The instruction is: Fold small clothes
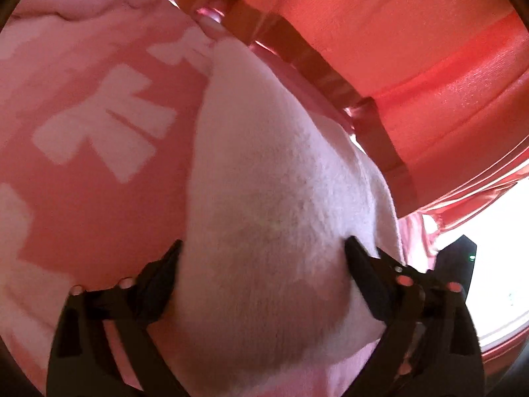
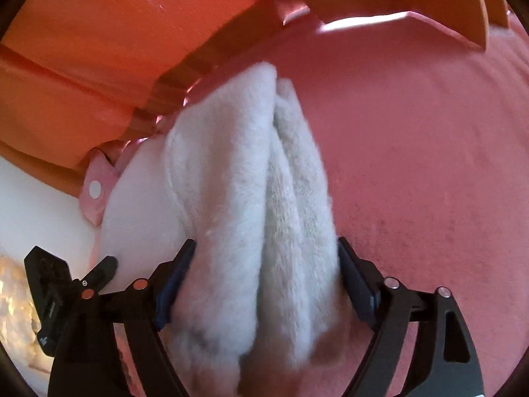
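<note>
A fluffy white garment (image 1: 274, 182) fills the middle of the left wrist view. My left gripper (image 1: 263, 251) is shut on a thick bunch of it, one black finger on each side. In the right wrist view the same white garment (image 2: 251, 178) hangs in folded layers. My right gripper (image 2: 266, 251) is shut on it, fingers pressed against both sides. Both grippers hold the cloth above a pink surface.
A pink cloth with white block shapes (image 1: 99, 122) lies to the left in the left wrist view. A plain pink fleece surface (image 2: 413, 165) lies to the right in the right wrist view. Orange-red panels (image 1: 413, 49) with brown trim rise behind. The other gripper's tip (image 2: 99, 271) shows at lower left.
</note>
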`<state>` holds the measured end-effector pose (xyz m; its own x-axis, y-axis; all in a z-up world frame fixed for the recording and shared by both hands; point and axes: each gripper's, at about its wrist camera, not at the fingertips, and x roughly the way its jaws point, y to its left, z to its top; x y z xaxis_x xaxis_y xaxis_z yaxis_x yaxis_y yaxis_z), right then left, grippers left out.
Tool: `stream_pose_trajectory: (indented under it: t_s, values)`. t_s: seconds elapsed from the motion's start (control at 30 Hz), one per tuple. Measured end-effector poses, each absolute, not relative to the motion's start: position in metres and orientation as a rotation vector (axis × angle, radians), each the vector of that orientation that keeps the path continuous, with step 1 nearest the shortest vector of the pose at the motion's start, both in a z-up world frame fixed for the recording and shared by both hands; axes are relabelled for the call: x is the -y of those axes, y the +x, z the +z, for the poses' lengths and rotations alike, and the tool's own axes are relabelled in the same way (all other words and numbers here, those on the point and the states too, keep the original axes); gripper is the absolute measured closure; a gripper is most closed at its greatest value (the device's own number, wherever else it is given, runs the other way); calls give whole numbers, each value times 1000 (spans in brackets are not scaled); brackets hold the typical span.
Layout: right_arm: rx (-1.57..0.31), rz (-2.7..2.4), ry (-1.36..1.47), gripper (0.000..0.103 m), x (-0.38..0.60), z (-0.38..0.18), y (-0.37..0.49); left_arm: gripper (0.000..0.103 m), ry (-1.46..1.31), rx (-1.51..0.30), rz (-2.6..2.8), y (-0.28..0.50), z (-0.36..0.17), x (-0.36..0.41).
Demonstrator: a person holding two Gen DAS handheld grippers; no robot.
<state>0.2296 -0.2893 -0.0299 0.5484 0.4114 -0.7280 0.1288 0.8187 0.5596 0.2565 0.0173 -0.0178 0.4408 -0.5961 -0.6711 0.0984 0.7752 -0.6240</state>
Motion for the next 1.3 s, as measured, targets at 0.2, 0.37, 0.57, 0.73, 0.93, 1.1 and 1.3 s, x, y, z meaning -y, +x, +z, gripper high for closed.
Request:
stream_pose_trajectory:
  t_s: [0.2,0.37,0.57,0.73,0.93,1.1,1.3]
  values:
    - [-750,245,474,72,272,48,213,50,-451,-813,-501,249,34,-13]
    - [-632,226,449,69,276,69,200,44,-468,-699,-538,250,65,-16]
    - [-898,74,522,57,294,-3,222,43,-294,-856,-321,256,15,-7]
    - [-735,30,349,75,273,62,178,26,-138,-730,-267,217,61,-2]
    - [-1066,21,130,94,238,-17,181,25,-14,-921,-202,218,14,10]
    - [-1052,-11,55,95,230,-17,179,21,9,-950,-179,218,4,10]
    - [-920,-39,83,82,231,25,148,19,36,-900,-142,200,16,15]
